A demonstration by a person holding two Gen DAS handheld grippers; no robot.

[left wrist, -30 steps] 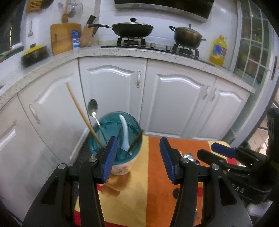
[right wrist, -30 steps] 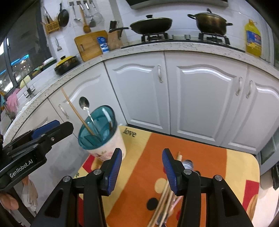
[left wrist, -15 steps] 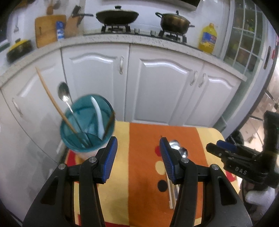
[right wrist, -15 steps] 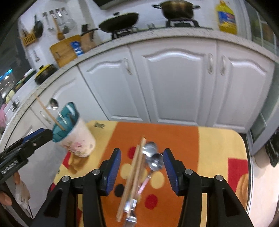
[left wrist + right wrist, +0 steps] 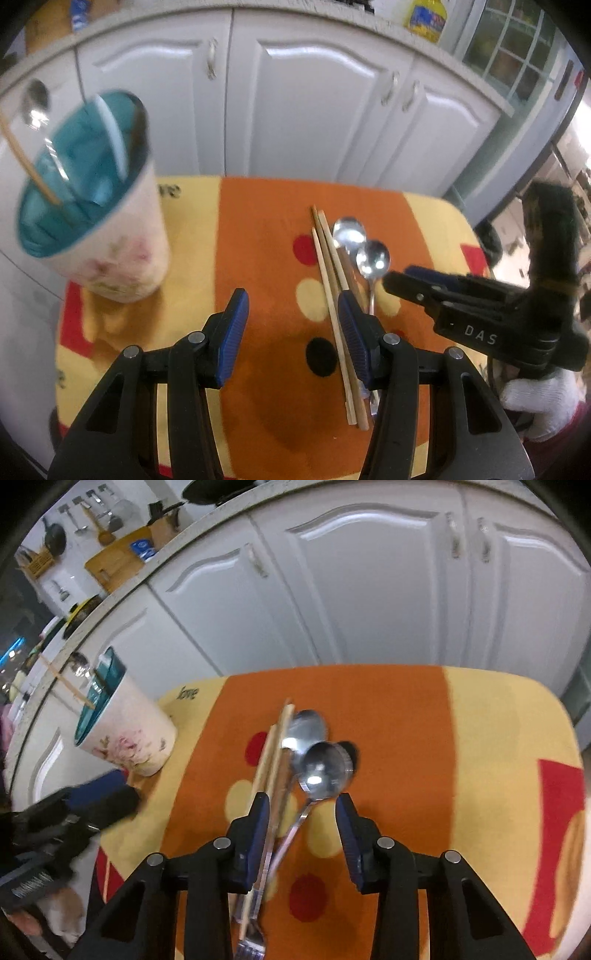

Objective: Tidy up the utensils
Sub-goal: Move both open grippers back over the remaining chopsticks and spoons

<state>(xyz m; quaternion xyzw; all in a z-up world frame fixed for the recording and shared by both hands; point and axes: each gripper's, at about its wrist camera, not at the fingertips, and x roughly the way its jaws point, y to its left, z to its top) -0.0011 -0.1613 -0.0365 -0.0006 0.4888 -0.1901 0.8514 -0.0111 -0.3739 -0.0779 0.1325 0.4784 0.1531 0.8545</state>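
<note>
A floral cup [image 5: 122,251] with a teal inside stands at the left of the table and holds a chopstick, a metal spoon and a white spoon. Wooden chopsticks [image 5: 328,266] and two metal spoons [image 5: 373,254] lie together on the orange cloth. My left gripper [image 5: 292,306] hovers open and empty, its right finger just above the chopsticks. My right gripper [image 5: 303,805] is low over the pile with its jaws closing. The nearer spoon [image 5: 323,770] has its handle between them, and the pads stand clear of it. A fork [image 5: 251,945] shows under the right gripper.
The orange and yellow cloth [image 5: 406,720] covers a small table in front of white cabinet doors [image 5: 314,110]. My right gripper [image 5: 406,280], held by a white-gloved hand [image 5: 535,406], reaches in from the right. The cup [image 5: 129,738] stands near the table's left edge.
Both grippers have sunk and tipped down toward the table, so the utensil pile now lies close under them. The right jaws have narrowed around the spoon handle.
</note>
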